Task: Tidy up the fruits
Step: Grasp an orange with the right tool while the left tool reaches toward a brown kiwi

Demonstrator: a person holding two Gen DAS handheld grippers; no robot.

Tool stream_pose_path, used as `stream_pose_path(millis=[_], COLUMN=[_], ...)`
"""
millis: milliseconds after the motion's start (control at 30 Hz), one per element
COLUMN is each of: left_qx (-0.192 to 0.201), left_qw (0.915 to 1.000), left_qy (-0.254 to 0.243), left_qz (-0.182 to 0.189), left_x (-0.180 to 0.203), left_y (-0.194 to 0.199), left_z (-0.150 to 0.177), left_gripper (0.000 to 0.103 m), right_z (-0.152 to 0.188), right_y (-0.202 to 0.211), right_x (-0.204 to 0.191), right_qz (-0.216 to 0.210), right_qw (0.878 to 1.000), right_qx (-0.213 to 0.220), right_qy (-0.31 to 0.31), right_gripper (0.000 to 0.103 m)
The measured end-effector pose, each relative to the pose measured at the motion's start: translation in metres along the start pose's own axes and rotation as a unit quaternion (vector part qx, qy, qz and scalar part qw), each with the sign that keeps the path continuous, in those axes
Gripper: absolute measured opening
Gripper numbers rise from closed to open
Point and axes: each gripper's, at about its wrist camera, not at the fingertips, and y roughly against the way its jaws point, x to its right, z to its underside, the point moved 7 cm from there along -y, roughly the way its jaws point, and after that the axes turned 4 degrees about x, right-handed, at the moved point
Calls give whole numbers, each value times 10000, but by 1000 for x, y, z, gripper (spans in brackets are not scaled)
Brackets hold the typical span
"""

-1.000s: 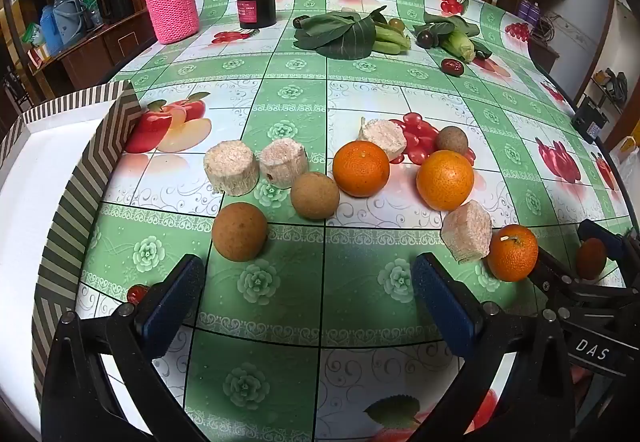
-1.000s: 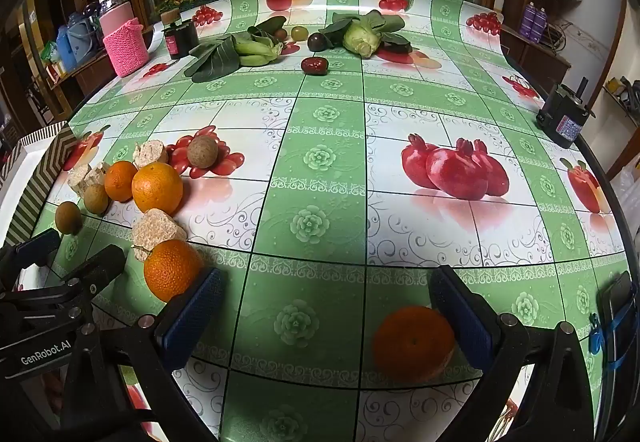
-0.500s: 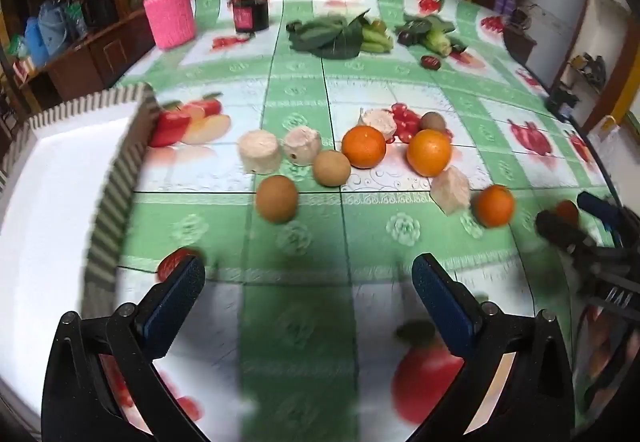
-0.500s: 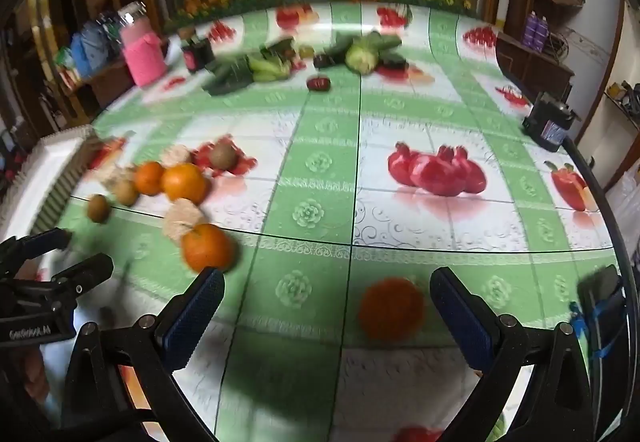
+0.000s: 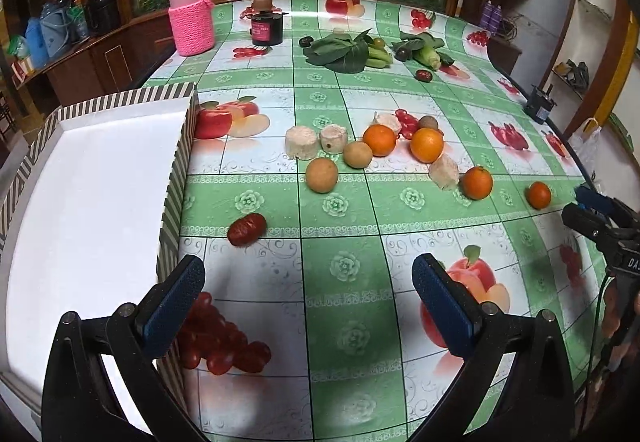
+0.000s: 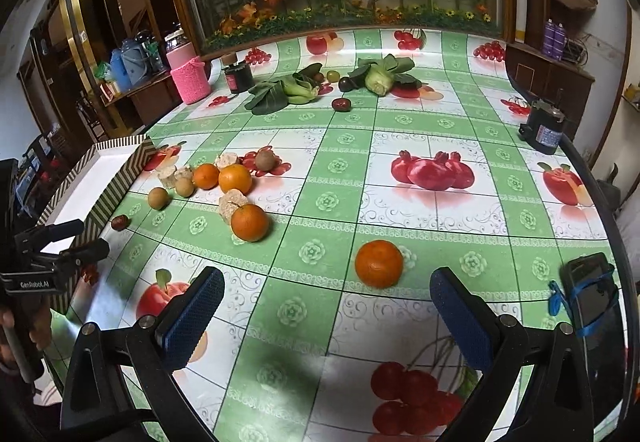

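Oranges [image 5: 427,144], brown round fruits [image 5: 321,175] and pale corn pieces [image 5: 301,142] lie grouped mid-table. A red date [image 5: 247,229] lies near the striped white tray [image 5: 176,178] at left. One orange [image 6: 378,263] lies apart, just ahead of my right gripper [image 6: 326,316], which is open and empty. Another orange [image 6: 249,222] lies beside a corn piece [image 6: 231,204]. My left gripper [image 5: 308,306] is open and empty, over the near table edge beside the tray's corner. The tray also shows in the right wrist view [image 6: 120,178].
Leafy greens [image 5: 344,52], corn cob, a dark jar [image 5: 267,27] and a pink-sleeved bottle [image 5: 190,14] stand at the far side. A black device [image 6: 545,124] sits by the right edge, a phone [image 6: 592,306] near my right gripper.
Both grippers have pulled back and risen from the table; the fruits look farther away. The loose orange now lies ahead of the right gripper rather than between its fingers.
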Motion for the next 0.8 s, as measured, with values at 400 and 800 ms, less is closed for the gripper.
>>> stream_pose_path(millis=[400, 800], left_qx=[109, 24], left_qw=[9991, 9998], left_qy=[-315, -155], left_qz=[279, 83], left_x=[34, 12], left_y=[0, -9], left_z=[-9, -15], left_gripper=[103, 103], right_z=[1, 3], right_y=[-11, -44], right_x=[19, 30], right_qz=[208, 192], right_qw=[9989, 9965], right_qx=[-265, -657], right_qy=[329, 470], right_gripper=[90, 50])
